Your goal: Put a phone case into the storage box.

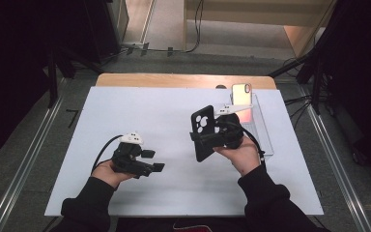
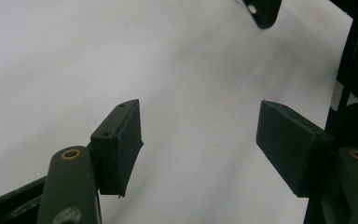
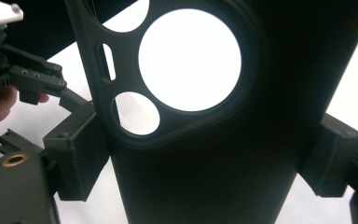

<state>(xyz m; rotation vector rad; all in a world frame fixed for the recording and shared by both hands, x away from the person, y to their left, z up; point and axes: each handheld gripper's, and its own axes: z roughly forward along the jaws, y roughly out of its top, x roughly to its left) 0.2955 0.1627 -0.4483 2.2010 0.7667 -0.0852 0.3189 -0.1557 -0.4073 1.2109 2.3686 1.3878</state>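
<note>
Right hand-held gripper [image 1: 207,137] clamps black phone case [image 1: 204,131] by its side edges, upright above desk [image 1: 140,111]. Case prob light, thin, bendy; grip below cam cutout. Left hand-held gripper [image 1: 153,161] spread, empty.

White sheet [image 1: 140,116] covers wooden desk [image 1: 174,80]. Phone [image 1: 241,94] stands upright at clear tray [image 1: 265,133], far right. Grey floor [image 1: 251,60] beyond.

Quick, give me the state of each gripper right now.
Left gripper: open, nothing between its fingers, low over the white table.
Right gripper: shut on the black phone case, held upright by its edges.
</note>
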